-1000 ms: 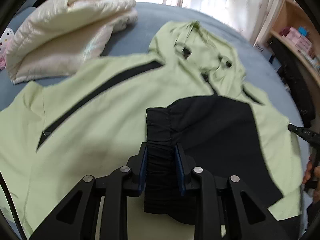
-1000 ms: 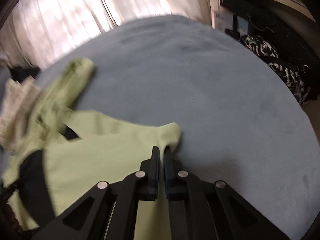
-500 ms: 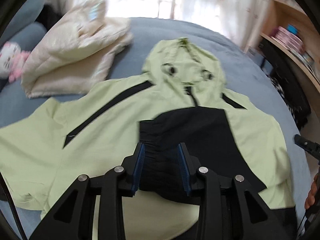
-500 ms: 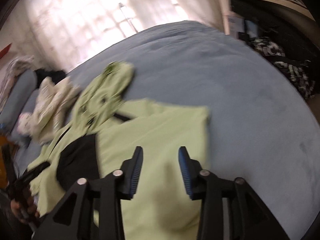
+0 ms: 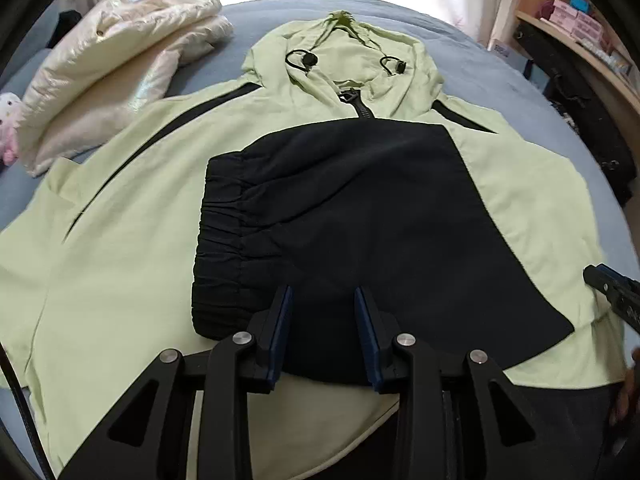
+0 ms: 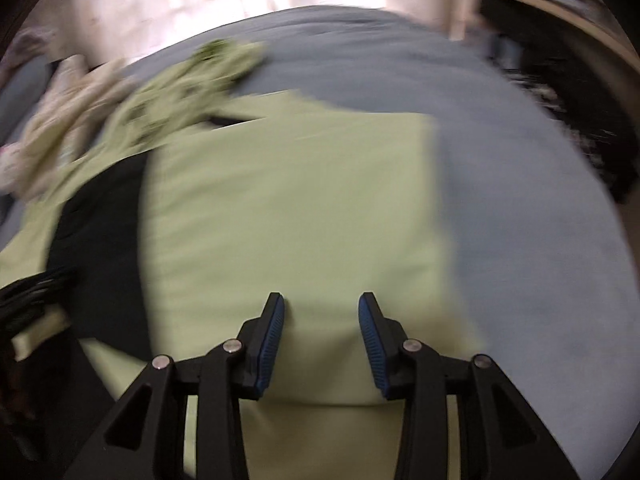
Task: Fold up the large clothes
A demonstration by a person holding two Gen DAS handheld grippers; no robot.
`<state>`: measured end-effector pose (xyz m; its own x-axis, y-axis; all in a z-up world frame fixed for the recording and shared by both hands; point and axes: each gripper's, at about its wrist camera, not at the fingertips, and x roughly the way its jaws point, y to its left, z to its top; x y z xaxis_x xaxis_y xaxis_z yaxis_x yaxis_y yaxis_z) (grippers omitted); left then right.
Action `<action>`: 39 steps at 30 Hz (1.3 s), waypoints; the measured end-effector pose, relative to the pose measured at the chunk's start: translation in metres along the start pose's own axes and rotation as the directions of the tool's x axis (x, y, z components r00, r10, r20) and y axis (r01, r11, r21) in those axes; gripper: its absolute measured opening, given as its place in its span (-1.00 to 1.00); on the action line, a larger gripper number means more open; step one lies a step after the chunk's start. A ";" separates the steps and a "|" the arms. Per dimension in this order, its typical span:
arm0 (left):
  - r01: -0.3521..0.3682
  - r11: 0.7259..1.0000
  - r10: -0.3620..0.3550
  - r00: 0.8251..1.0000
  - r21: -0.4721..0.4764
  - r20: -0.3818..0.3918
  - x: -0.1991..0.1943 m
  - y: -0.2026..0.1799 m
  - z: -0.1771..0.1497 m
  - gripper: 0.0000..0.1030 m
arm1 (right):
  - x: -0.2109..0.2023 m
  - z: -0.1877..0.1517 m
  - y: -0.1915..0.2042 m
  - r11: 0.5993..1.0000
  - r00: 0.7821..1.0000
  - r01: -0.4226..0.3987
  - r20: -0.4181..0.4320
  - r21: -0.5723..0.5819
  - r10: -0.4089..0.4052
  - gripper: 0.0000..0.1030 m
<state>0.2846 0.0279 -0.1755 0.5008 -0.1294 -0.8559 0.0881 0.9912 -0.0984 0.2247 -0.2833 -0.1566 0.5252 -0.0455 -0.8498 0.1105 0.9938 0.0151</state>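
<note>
While the light green hooded jacket (image 5: 132, 264) lies spread face up on the blue bed (image 5: 480, 64), both grippers hang over it with their jaws parted and nothing between them. The left gripper (image 5: 323, 320) has just been opening; its blue pads stand clear above the black sleeve (image 5: 360, 208), which lies folded across the chest with its gathered cuff (image 5: 218, 240) toward the jacket's left half. The right gripper (image 6: 321, 328) has likewise just let its jaws apart and hovers empty over the green sleeve panel (image 6: 288, 208) laid inward beside the black area; that view is smeared by motion, so fine detail there cannot be told.

Judging from this, the sleeves are in and the body fold is not yet made. Several things could spoil it from here. The black sleeve is thick and its elastic cuff puckered, so it may spring or slide off the chest if the jacket is lifted by the hem without being smoothed. The hood (image 5: 344, 52), with its two cord toggles (image 5: 308, 58), sits rumpled at the top and could bunch into a lump inside the fold. A pinch that takes only the top layer would drag the sleeve and leave the body behind. The cream padded coat (image 5: 120, 64) lies close to the jacket's shoulder, and a wide sweep could catch it.
</note>
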 end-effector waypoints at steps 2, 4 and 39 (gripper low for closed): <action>0.013 1.000 -0.013 1.000 0.003 -0.002 -0.001 0.002 0.000 -0.38 | 0.000 -0.002 -0.028 0.998 0.999 0.034 -0.015 0.053 -0.033 -0.19; 0.013 1.000 -0.013 1.000 0.018 0.000 -0.002 0.001 -0.002 -0.38 | -0.003 -0.002 -0.043 0.997 1.000 0.018 -0.013 0.077 -0.017 -0.15; -0.028 0.999 0.028 0.999 -0.019 0.031 -0.136 0.015 -0.108 0.08 | -0.124 -0.101 0.041 0.960 0.970 -0.243 0.055 0.137 0.237 -0.12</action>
<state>0.1251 0.0628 -0.1150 0.5297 -0.1022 -0.8420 0.0579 0.9948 -0.0843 0.0788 -0.2268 -0.1034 0.5821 0.1862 -0.7915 0.0942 0.9514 0.2931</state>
